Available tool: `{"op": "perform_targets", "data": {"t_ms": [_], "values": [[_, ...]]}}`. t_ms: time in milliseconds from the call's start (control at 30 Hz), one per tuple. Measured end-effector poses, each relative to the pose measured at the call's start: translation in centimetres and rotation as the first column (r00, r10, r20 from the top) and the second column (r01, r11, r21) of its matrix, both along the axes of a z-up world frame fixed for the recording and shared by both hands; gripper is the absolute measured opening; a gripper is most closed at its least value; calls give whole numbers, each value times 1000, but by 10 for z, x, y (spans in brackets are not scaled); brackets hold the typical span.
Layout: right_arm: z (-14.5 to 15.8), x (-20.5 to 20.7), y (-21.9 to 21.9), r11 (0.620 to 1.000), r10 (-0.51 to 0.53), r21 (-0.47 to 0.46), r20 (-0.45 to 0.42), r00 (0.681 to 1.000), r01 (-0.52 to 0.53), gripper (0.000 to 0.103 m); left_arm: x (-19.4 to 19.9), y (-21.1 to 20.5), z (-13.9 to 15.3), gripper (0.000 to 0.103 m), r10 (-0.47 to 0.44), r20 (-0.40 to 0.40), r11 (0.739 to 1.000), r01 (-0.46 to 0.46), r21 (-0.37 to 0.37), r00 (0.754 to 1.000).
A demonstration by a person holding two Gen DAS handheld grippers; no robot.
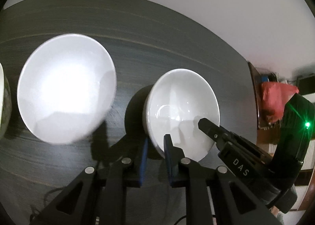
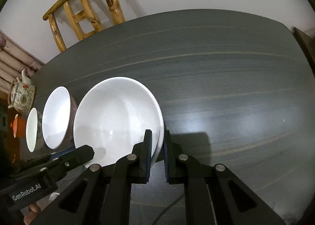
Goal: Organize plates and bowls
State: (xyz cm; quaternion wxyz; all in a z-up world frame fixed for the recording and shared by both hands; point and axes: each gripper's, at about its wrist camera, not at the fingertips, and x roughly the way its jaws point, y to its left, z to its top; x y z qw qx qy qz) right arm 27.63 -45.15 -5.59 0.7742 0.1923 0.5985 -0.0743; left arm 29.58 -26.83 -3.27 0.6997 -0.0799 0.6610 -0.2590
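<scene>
Right claw (image 2: 157,142) pinches white bowl (image 2: 118,118) rim; teapot (image 2: 22,95) right-view only

Both tools (image 1: 155,142) (image 2: 157,142) are matte black — blue finger pads, silver screws, white "GenRobot.AI" lettering.

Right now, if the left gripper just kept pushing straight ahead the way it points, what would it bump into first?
Most likely nothing new: the left gripper already has the near rim of the white bowl between its fingers. Pushing on would drive that rim deeper, then probably meet the dark table.
</scene>
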Motion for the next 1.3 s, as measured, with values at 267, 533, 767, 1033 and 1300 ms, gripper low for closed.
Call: {"op": "perform_targets", "data": {"t_ms": [267, 533, 767, 1033, 1300], "values": [[1, -50, -9, 999, -40, 16, -31, 999, 40, 10, -37, -7, 2, 16, -64, -9, 998, 64, 5, 998], [9, -95, -10, 997, -64, 30, -39, 997, 65, 10, -74, -18, 0, 16, -100, -30, 995, 100, 23, 995], [14, -118, -5, 996, -75, 41, -33, 997, 76, 9, -93, -13, -1, 16, -121, -36, 992, 122, 42, 992], [20, -130, 0, 996, -74, 46, -31, 997, 76, 9, -102, -17, -3, 16, -133, -41, 990, 135, 49, 990], [7, -137, -19, 970, -181, 156, -52, 982, 187, 9, -92, -21, 3, 16, -119, -22, 992, 120, 29, 993]]}}
